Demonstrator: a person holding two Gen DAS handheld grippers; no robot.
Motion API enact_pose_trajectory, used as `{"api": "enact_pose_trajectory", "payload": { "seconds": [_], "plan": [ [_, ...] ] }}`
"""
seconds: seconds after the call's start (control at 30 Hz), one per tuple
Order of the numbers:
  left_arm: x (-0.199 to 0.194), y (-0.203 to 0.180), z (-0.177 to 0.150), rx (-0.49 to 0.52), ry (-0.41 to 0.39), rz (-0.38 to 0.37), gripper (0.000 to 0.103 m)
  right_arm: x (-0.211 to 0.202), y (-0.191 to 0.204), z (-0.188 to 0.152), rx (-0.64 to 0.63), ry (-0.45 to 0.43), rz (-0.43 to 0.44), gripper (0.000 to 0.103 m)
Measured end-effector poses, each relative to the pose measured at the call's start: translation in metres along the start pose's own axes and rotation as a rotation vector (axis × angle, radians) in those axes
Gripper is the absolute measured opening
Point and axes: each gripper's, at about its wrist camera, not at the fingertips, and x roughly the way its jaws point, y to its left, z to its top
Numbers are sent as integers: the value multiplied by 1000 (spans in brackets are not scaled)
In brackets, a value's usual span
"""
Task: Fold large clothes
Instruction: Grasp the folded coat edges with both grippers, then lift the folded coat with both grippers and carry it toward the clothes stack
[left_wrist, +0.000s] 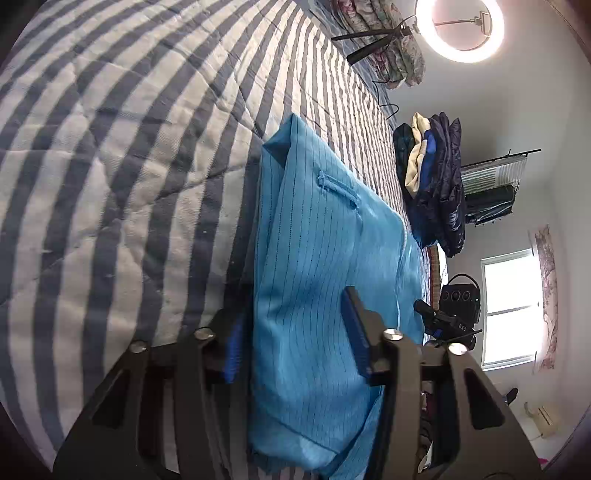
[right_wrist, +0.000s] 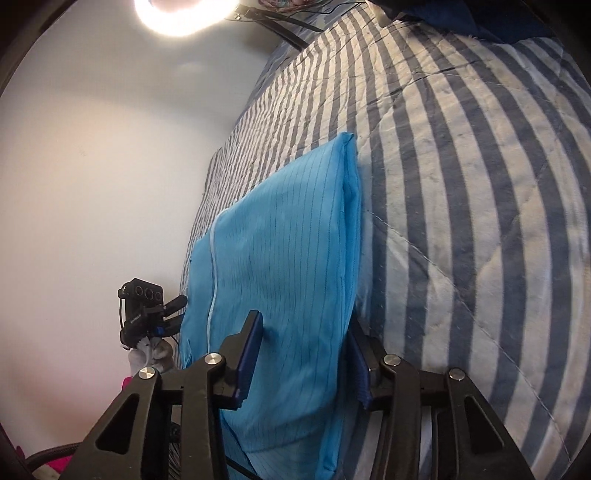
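A bed with a blue-and-white striped quilt is filling the left wrist view, with a glowing ring light on a stand at its far end and a pile of dark clothes lying on the quilt beyond. A window is showing bright in the wall behind. The folded blue garment is lying on the quilt, running away from the camera. The left hand-held gripper is sitting with its fingers wide apart, one on each side of the near part of the garment; whether the pads are pressing the cloth I cannot tell. The other hand-held gripper is showing past the garment's far edge.

In the right wrist view a plain pale wall is taking up the left side and the striped quilt the right. The blue garment is lying along the quilt, its white zip line visible near the left edge. The right hand-held gripper is straddling the garment's near end with fingers spread wide, cloth between them.
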Motion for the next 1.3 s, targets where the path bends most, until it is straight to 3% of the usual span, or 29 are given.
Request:
{"api": "enact_pose_trajectory", "payload": {
  "seconds": [0.17, 0.23, 0.37, 0.5, 0.57, 0.7, 0.87, 1.3],
  "plan": [
    [8, -14, 0, 52, -19, 68, 28, 5, 14, -4, -17, 0, -53, 34],
    [6, -22, -3, 95, -29, 119, 19, 4, 27, -7, -58, 3, -119, 28],
    [3, -53, -16, 238, -72, 244, 9, 2, 63, -17, -181, -4, -264, 12],
    [3, -88, -34, 414, -106, 366, 5, 5, 105, -30, -332, -26, -462, 7],
    [1, -98, -41, 440, -127, 385, 5, 8, 125, -39, -405, -30, -537, 6],
    [-6, -106, -48, 430, -163, 375, 4, 10, 154, -52, -513, -39, -651, 5],
    [-20, -121, -63, 462, -199, 381, 3, 2, 175, -63, -582, -51, -710, 4],
    [-35, -173, -59, 509, -259, 296, 3, -43, 206, -54, -651, -143, -753, 4]
  ]
}}
